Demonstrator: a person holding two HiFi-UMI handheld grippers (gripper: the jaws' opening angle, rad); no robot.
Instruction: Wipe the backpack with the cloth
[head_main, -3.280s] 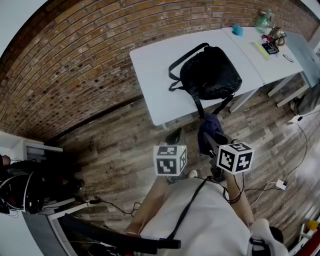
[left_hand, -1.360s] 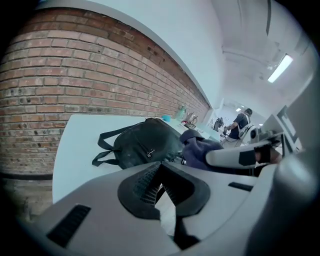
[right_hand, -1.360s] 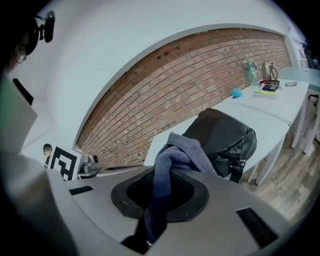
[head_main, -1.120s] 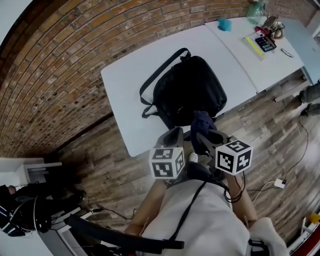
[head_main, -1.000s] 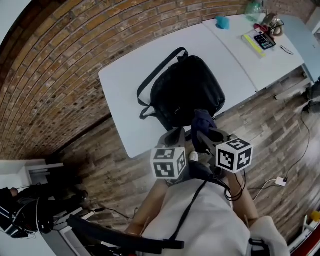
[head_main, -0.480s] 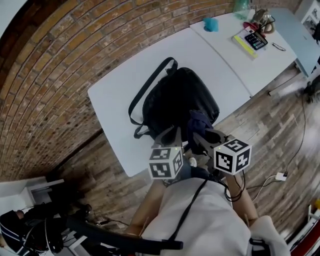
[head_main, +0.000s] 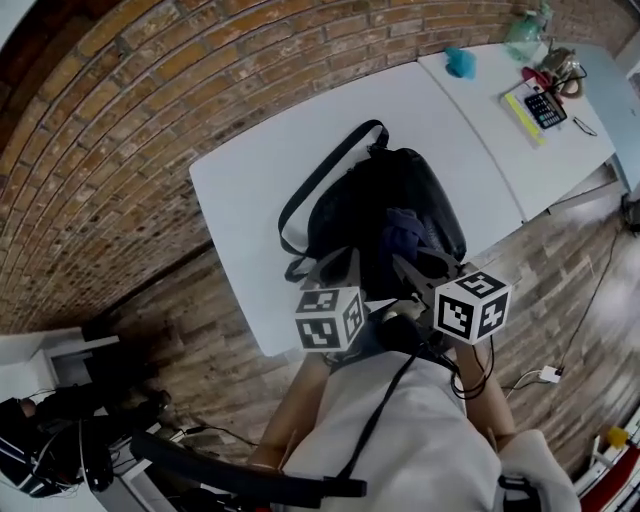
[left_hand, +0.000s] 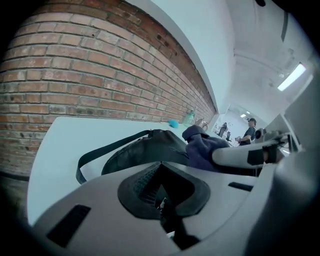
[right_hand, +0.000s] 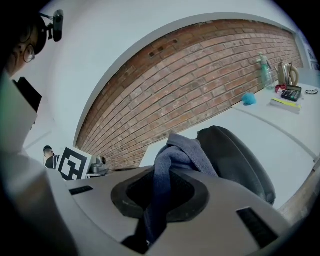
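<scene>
I am pinching the dark blue cloth (right_hand: 167, 155) tight in my right gripper (head_main: 412, 262), holding it at the near end of the black backpack (head_main: 345, 205) lying on the white table (head_main: 250, 170), while my left gripper (head_main: 340, 265) is hovering alongside, jaws closed on nothing.
</scene>
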